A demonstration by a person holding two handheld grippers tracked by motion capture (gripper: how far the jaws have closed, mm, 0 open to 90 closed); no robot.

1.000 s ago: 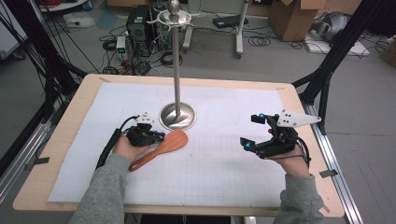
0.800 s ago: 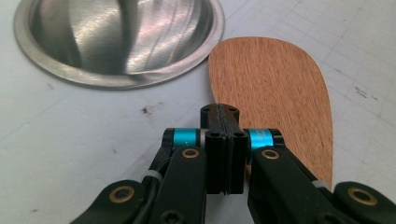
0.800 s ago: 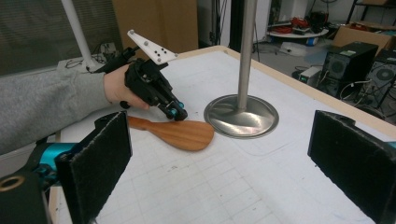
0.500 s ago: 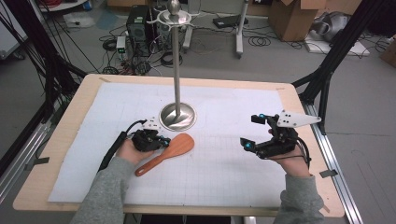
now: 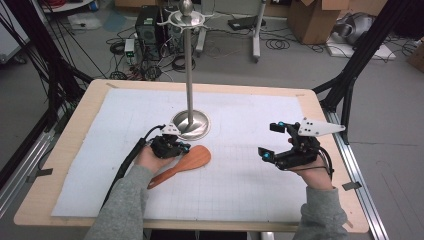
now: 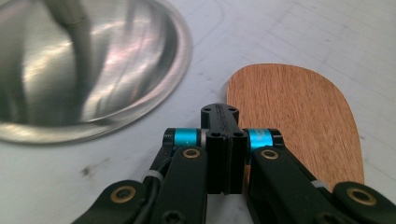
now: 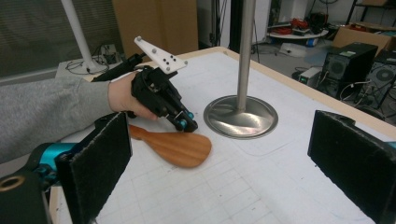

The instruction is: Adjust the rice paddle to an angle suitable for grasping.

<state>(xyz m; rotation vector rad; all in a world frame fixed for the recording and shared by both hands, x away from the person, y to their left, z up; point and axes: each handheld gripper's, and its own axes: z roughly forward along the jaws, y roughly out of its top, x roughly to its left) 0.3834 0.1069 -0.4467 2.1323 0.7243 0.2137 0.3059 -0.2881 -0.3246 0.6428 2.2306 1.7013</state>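
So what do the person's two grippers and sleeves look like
Both grippers are black with turquoise-blue bands near the jaws. The left gripper shows brass-coloured pivot pins, a white three-cornered plate on top, and a black cable trailing back along the arm. The right gripper carries a larger white three-cornered plate with dark dots, and broad, flat black jaws. The person wears grey sleeves.
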